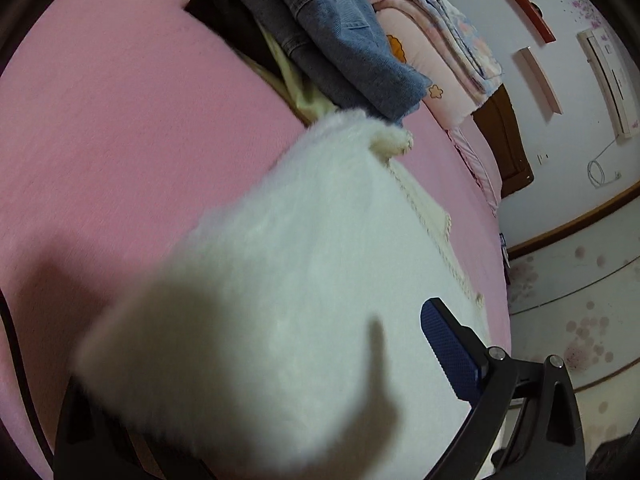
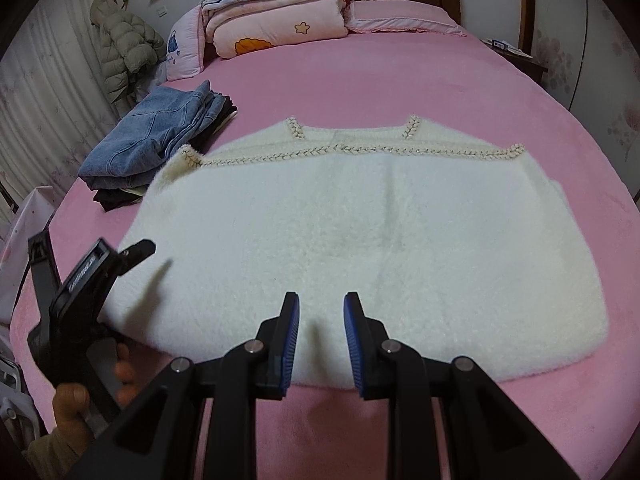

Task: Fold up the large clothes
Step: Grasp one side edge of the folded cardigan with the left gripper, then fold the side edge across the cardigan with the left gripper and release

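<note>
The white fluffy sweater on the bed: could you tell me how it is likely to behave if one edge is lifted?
The white fluffy sweater would probably flop and drape, since it lies limp and flat on the pink bed sheet. Its thick pile suggests bulk without much weight. The fuzzy surface should grip ribbed blue pads rather than slip.

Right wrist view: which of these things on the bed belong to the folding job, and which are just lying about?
In the job:
- fluffy white sweater with braided trim, spread flat on the pink bed sheet
- left gripper
- right gripper, open

Lying about:
- stack of folded blue denim jeans
- folded pink quilts
- beige puffer jacket
</note>
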Demonstrator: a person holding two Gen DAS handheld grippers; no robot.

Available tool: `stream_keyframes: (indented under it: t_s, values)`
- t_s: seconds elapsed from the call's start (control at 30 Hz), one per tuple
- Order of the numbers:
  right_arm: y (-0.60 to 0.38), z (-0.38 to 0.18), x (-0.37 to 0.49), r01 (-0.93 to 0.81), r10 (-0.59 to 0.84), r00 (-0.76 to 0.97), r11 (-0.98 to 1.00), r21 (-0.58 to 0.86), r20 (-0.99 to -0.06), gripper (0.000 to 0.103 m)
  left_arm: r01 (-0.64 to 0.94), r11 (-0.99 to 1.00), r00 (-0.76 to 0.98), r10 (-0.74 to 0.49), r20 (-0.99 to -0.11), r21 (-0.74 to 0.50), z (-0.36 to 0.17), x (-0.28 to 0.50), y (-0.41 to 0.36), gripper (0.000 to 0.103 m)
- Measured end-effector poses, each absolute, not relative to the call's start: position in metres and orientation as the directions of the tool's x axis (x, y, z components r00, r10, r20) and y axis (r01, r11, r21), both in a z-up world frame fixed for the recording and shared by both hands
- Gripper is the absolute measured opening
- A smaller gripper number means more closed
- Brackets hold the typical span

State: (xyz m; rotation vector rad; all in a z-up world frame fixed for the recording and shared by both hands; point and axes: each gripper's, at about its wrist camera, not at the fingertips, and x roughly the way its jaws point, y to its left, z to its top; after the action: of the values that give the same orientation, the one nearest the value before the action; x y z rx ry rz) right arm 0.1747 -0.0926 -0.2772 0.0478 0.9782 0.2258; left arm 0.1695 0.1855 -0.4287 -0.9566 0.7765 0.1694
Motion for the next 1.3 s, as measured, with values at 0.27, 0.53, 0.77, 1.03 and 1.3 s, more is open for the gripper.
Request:
stream_keyframes:
  t_s: [0.27, 0.53, 0.77, 1.03, 1.3]
  values:
    - [-0.086, -0.274, 0.174, -0.154, 0.196, 0.556, 0.979, 0.132, -0.808, 0.023, -0.537, 0.599, 0.647, -0.159, -0.745, -0.594, -0.422, 0.173, 0.196, 0.046]
    - [-0.076, -0.262, 0.172, -0.145, 0.190, 0.558, 0.981, 0.130, -0.807, 0.023, -0.452, 0.677, 0.645, -0.201, -0.737, -0.580, -0.386, 0.168, 0.204, 0.019]
    - [-0.077, -0.271, 0.191, -0.150, 0.151, 0.520, 0.985, 0.085, -0.841, 0.023, -0.351, 0.724, 0.685, -0.233, -0.690, -0.593, -0.331, 0.165, 0.183, 0.017]
    - [-0.101, -0.329, 0.228, -0.176, 0.206, 0.421, 0.974, 0.143, -0.883, 0.023, -0.185, 0.830, 0.734, -0.239, -0.635, -0.526, -0.274, 0.176, 0.118, 0.016]
    - [-0.139, -0.314, 0.228, -0.259, 0.381, 0.366, 0.918, 0.301, -0.849, 0.019, 0.001, 0.890, 0.768, -0.293, -0.569, -0.456, -0.227, 0.187, 0.016, 0.016]
